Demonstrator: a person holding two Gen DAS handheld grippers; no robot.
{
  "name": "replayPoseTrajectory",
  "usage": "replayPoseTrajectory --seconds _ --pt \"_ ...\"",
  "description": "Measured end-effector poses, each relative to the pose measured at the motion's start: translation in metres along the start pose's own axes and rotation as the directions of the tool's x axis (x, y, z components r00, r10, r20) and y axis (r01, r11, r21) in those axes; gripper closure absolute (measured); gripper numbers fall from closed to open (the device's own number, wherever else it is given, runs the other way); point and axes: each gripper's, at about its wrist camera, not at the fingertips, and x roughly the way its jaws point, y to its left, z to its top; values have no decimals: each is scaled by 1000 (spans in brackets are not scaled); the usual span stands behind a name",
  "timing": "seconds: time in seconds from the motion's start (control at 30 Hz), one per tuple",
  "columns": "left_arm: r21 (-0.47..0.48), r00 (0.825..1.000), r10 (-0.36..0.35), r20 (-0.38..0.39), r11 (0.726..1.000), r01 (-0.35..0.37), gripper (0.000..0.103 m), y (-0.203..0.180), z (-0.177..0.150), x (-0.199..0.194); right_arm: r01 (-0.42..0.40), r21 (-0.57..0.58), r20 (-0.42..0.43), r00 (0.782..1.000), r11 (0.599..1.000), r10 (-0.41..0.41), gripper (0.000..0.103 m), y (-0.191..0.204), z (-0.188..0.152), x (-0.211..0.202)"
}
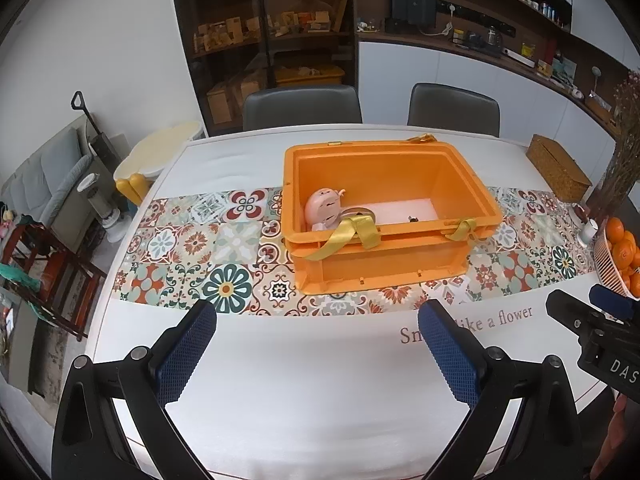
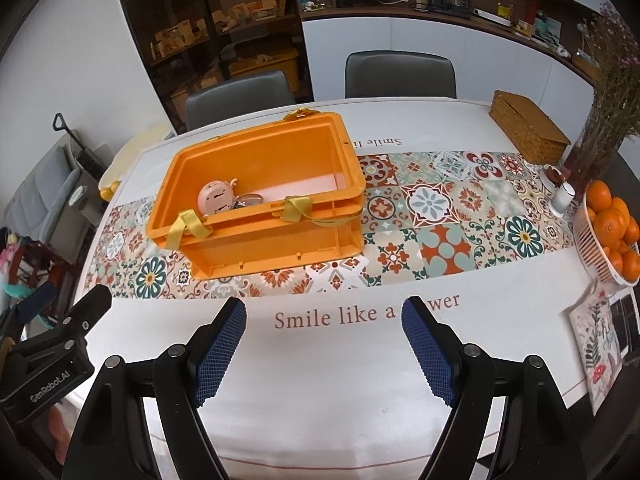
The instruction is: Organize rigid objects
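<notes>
A: Where do things stand?
B: The pink toy (image 1: pixel 325 209) and a metal piece lie in the orange crate (image 1: pixel 472 196) mid-bench; both the left tool (image 1: pixel 318 350) and right tool (image 2: pixel 324 350) gape wide, holding nothing.
A: Next?
B: Probably finding another loose object; none shows nearby.

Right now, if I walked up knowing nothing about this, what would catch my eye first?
Probably the bright orange crate sitting on the patterned tile runner in the middle of the table, with a pink toy figure inside at its left end. Next, the basket of oranges at the table's right edge. Nearest the cameras, both grippers, left and right, are open over white cloth, blue fingers spread.
</notes>
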Motion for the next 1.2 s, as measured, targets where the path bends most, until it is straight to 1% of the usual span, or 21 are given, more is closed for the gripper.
replayPoseTrajectory --seconds 0.5,1.2 --pt "18 1000 -10 -9 1000 10 0 -8 3 4 3 5 -12 1000 1000 -3 23 -4 0 3" --pt "15 999 -26 -26 1000 26 0 -10 4 11 6 14 -25 1000 1000 -5 23 -4 0 10"
